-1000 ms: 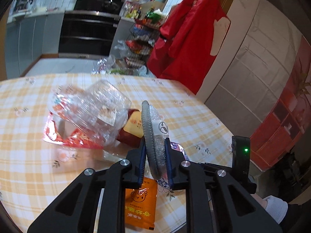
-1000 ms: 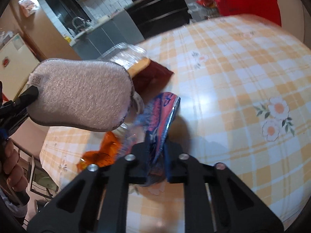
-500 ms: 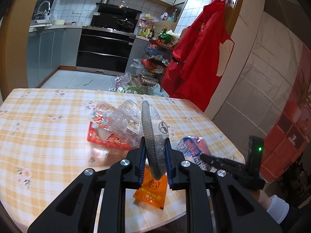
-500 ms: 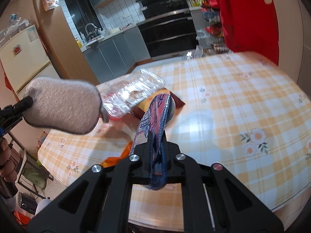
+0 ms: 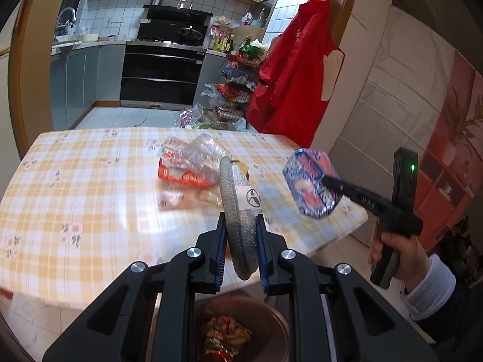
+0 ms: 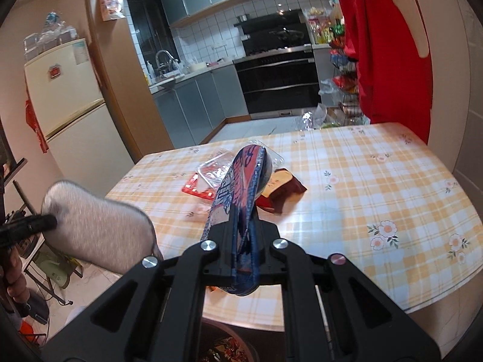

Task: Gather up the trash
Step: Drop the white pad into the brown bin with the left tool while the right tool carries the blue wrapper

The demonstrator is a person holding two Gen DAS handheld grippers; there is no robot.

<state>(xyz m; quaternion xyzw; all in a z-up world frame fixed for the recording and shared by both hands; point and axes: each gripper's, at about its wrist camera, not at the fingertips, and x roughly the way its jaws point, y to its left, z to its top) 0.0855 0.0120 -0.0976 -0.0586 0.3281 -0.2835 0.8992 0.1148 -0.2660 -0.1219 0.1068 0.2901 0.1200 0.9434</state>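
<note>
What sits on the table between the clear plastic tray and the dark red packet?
Nothing lies between them: in the right wrist view, clear plastic tray and dark red packet touch, overlapping.

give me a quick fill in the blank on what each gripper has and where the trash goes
The left gripper is shut on a grey ____.
The right gripper is shut on a blue and red ____.
A brown bin with wrappers in it stands ____ the table edge.

Missing words: sponge; wrapper; below

Black tongs [image 5: 240,252] with blue pads [image 5: 262,255] and silver screws (a green light glows on the other), white cuff [image 5: 430,283]
</note>
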